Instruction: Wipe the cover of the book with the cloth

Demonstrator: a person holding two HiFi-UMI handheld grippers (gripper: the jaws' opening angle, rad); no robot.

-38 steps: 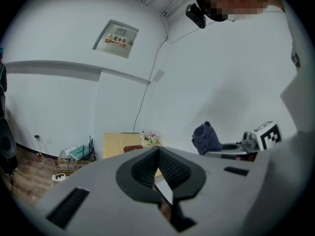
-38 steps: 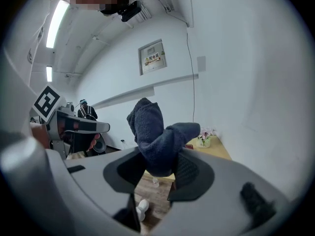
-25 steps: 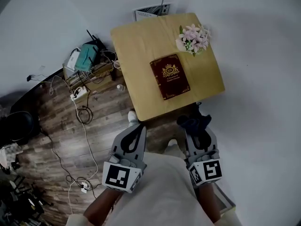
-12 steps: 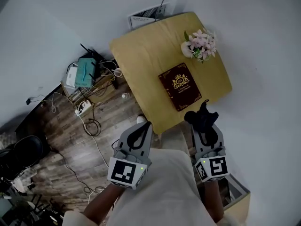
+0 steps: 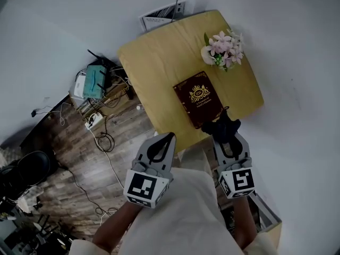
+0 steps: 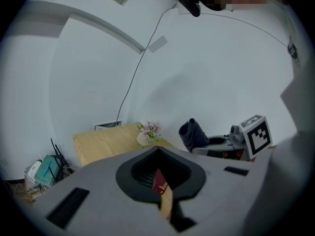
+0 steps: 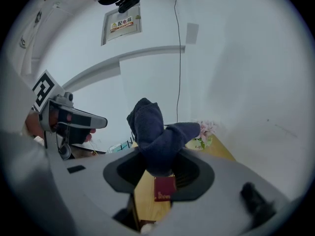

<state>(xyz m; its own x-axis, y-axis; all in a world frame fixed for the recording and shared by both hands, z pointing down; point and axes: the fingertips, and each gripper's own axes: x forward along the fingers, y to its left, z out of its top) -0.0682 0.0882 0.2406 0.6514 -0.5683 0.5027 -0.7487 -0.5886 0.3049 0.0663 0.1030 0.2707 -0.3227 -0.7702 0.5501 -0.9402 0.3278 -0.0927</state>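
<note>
A yellow wooden bench stood by a white wall with two grippers held at its near edge: the left hand-held gripper off the bench's side, its jaws closed together on nothing, and the right hand-held gripper clamped on a bunched dark cloth. A dark red book lay flat on the bench (gold print on its cover), the cloth at its near end, with pink flowers just beyond.

Head view overhead, gripper views low, sharing table
</note>
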